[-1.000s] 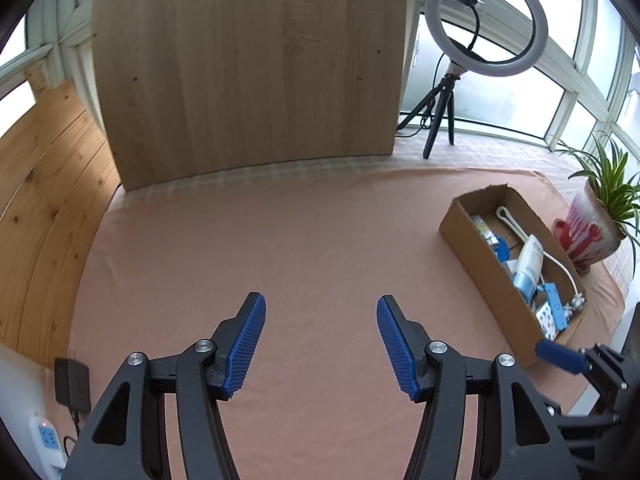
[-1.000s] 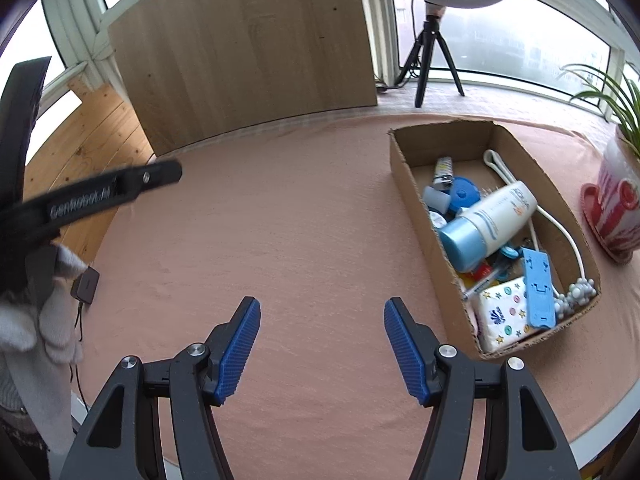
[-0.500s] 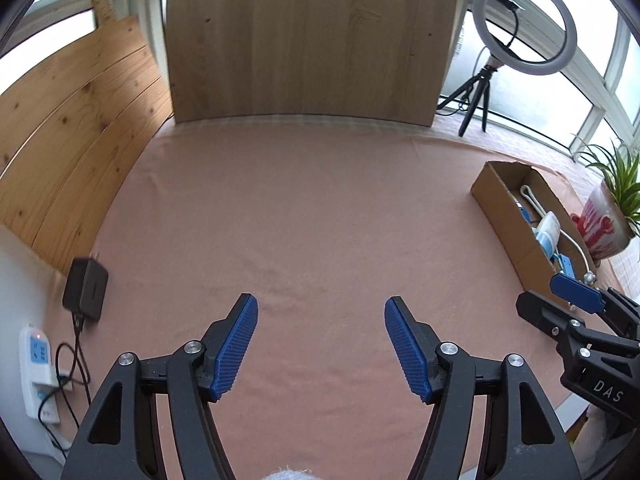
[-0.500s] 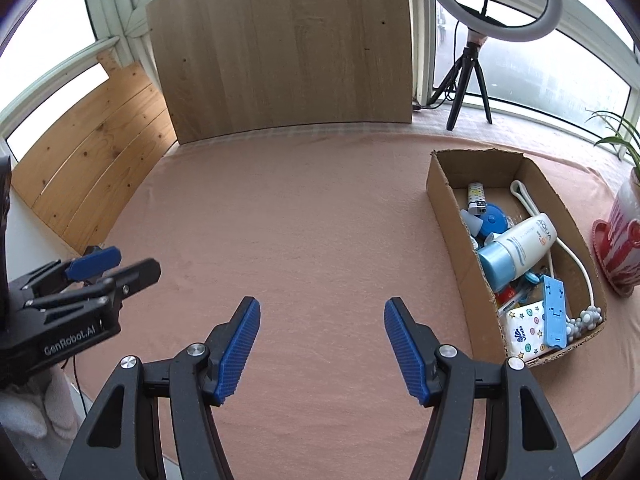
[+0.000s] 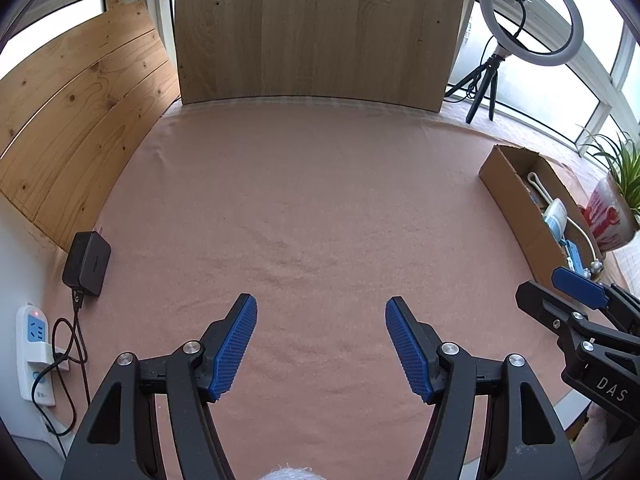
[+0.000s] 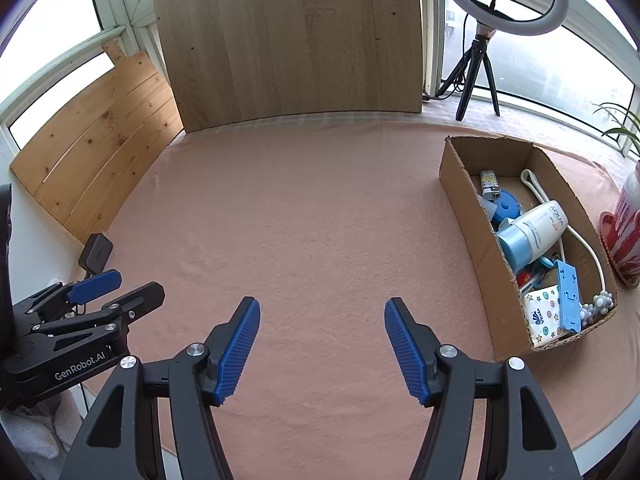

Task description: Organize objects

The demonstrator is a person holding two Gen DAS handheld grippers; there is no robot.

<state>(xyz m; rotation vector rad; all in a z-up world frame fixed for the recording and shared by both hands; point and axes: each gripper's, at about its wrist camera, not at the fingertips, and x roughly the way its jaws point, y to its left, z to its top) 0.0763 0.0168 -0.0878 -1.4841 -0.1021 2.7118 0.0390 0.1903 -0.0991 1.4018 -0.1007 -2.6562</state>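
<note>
Nearby, cardboard box (image 6: 464, 184) right of both parted jaws.

"GenRobot.AI" on left tool (image 6: 90, 294), "DAS" on right tool (image 5: 576, 292), "AQUA" on lotion btl (image 6: 534, 230)

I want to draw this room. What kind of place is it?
Probably a sunny enclosed balcony in a home, set up for filming. Windows wrap round it, a ring light stands on a tripod, and a potted plant sits beside a cardboard box of household bits on a cloth-covered table.
</note>
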